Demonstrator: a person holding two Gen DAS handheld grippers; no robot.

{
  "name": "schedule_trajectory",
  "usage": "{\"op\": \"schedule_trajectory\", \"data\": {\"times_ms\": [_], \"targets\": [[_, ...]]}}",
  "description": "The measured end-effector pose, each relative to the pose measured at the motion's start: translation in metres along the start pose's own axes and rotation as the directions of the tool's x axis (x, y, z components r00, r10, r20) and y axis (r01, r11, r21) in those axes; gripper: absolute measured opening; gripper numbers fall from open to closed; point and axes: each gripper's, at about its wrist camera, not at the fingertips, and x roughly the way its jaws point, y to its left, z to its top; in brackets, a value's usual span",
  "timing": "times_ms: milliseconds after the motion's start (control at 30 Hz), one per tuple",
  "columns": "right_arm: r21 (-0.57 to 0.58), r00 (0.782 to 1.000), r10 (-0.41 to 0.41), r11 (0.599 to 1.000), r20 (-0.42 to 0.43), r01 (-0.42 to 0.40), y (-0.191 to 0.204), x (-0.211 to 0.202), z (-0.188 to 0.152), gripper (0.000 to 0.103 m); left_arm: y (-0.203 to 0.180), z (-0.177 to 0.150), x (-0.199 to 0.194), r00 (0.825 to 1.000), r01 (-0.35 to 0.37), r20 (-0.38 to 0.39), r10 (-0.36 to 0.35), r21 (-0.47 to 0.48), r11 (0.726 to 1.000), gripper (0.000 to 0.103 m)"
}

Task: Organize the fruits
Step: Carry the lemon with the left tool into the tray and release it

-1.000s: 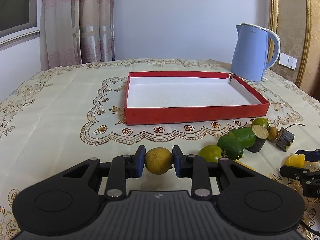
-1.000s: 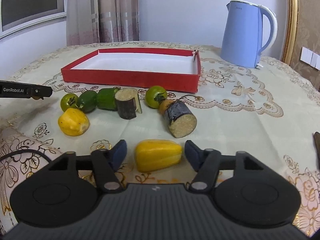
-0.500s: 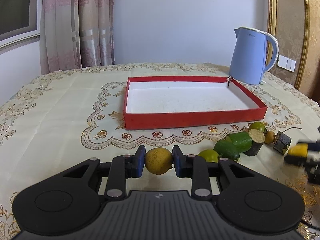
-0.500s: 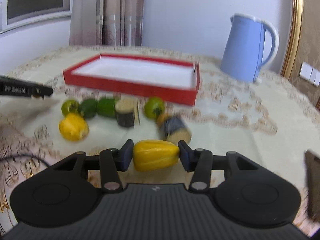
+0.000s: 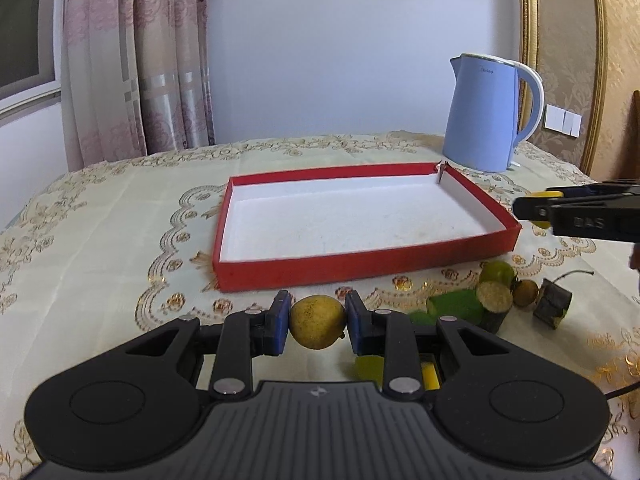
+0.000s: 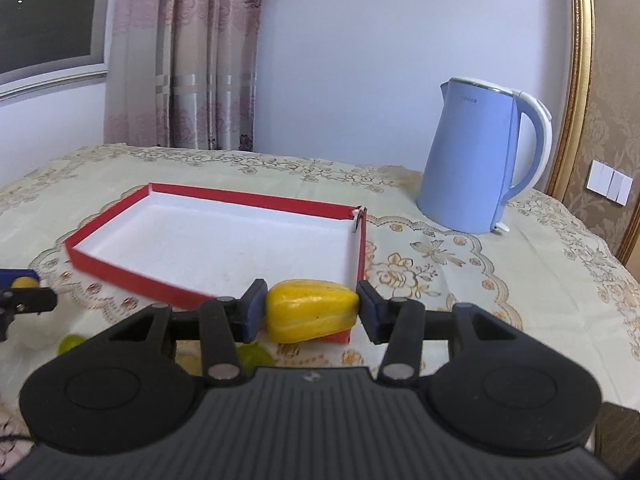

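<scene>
My left gripper (image 5: 317, 320) is shut on a round yellow-brown fruit (image 5: 316, 330), held just short of the front wall of the red tray (image 5: 360, 268). The tray's white floor is bare. In the right wrist view my right gripper (image 6: 312, 310) is shut on a ribbed yellow fruit (image 6: 312, 314), hanging over the near right corner of the red tray (image 6: 132, 280). Side-on at the picture's right edge, the right gripper (image 5: 532, 208) also shows in the left wrist view. Loose on the cloth lie green pieces (image 5: 456, 304), a lime (image 5: 496, 274) and a dark cut chunk (image 5: 554, 304).
A blue kettle (image 6: 476, 160) stands behind the tray's far right corner. Curtains and a wall close off the far side of the table. More green and yellow fruit (image 6: 70, 342) lies under my right gripper, partly hidden. The patterned cloth left of the tray (image 5: 100, 240) is bare.
The right gripper closed on the ribbed yellow fruit, lifted it off the cloth and carried it to the tray's corner. The left gripper rose a little with its fruit, nearer the tray.
</scene>
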Motion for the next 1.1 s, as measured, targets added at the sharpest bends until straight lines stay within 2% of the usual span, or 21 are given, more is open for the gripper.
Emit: {"op": "schedule_trajectory", "data": {"times_ms": [400,767,1100], "targets": [[0.04,0.998,0.001,0.999,-0.056,0.002,-0.01,0.052,0.021,0.046,-0.008,0.042,0.033,1.0,-0.016,0.015,0.016,0.006,1.0,0.029],[-0.011,0.997,0.006,1.0,-0.083,-0.007,-0.011,0.083,0.035,0.046,-0.009,0.072,0.096,0.998,-0.03,-0.05,0.03,0.003,1.0,0.029],[-0.042,0.996,0.012,0.999,-0.085,-0.016,-0.011,0.094,0.04,0.046,0.0,0.092,0.15,0.99,-0.084,-0.115,0.085,0.011,0.996,0.029]]}}
